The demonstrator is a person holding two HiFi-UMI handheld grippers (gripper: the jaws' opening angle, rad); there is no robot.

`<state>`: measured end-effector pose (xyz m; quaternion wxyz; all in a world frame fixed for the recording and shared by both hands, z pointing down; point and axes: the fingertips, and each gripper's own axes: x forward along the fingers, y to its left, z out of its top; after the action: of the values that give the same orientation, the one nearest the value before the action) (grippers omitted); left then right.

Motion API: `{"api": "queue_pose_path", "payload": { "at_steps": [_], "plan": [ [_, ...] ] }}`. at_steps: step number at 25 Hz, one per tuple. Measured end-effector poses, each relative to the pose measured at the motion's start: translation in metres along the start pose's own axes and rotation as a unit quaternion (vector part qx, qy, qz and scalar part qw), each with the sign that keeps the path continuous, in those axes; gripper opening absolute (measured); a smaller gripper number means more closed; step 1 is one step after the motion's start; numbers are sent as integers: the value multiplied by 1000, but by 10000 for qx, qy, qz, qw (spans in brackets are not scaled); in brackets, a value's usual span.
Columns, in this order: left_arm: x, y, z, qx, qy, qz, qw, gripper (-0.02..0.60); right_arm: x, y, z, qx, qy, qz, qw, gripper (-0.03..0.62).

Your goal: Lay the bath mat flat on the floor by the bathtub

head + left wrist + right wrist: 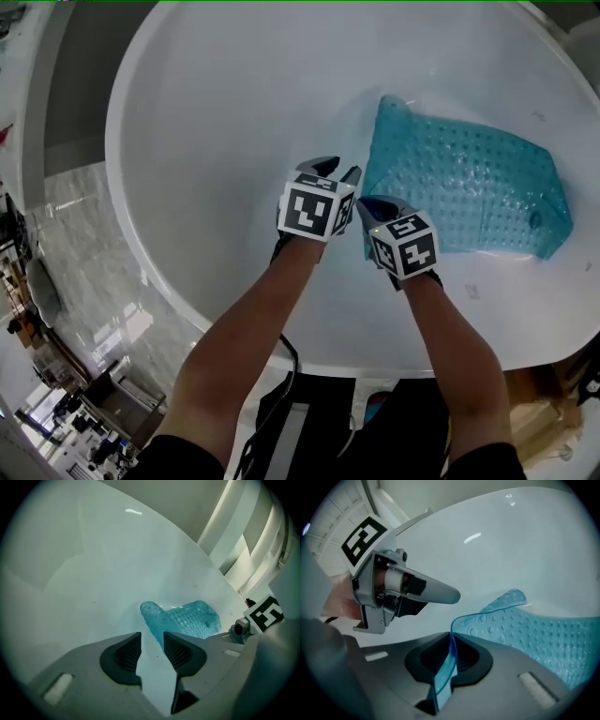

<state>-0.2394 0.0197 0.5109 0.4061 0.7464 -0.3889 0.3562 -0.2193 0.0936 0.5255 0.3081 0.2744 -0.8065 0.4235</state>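
A white oval bathtub (187,141) carries everything here; its smooth, glossy basin is bare over the left and far parts. One thing lies in it: a translucent teal bath mat (469,187), studded with small bumps, spread over the right side of the bottom and running toward the right rim. The mat's left edge is lifted off the bottom and its far left corner curls up. Pale marble-patterned floor (94,244) shows beyond the tub's left rim.
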Motion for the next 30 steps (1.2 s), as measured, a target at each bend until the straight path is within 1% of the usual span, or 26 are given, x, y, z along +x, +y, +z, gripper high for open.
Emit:
{"api": "queue_pose_path", "payload": {
  "at_steps": [4,8,11,13,15,16,18,20,22,24,26,30],
  "plan": [
    [-23,24,11,-113,-188,100,9997,158,18,15,24,316,-84,246,9992,17],
    [-34,44,8,-231,-257,186,9992,158,42,19,18,557,10,315,9979,17],
    [-35,54,-1,-435,-253,214,9985,158,54,20,15,1053,-183,374,9936,17],
    [-33,55,-2,-553,-258,217,9979,158,60,22,13,1036,-171,345,9939,18],
    [-33,53,1,-511,-280,224,9980,158,69,28,8,861,28,408,9954,28],
    [-34,52,3,-426,-285,243,9984,158,75,32,5,829,140,516,9951,44],
    [-36,52,4,-235,-256,300,9989,158,83,40,0,873,284,793,9926,98],
    [-36,54,1,-165,-191,338,9991,158,87,49,0,997,264,1049,9891,57],
    [-33,57,-3,-214,-118,350,9991,158,92,55,2,1068,247,1159,9872,55],
    [-30,60,-9,-262,-30,366,9990,158,95,55,3,1037,267,1108,9881,55],
    [-25,61,-15,-277,71,375,9989,158,95,46,0,1056,278,968,9893,57],
    [-13,55,-30,-232,298,324,9988,158,83,11,-15,1139,337,493,9917,57]
  ]
}}
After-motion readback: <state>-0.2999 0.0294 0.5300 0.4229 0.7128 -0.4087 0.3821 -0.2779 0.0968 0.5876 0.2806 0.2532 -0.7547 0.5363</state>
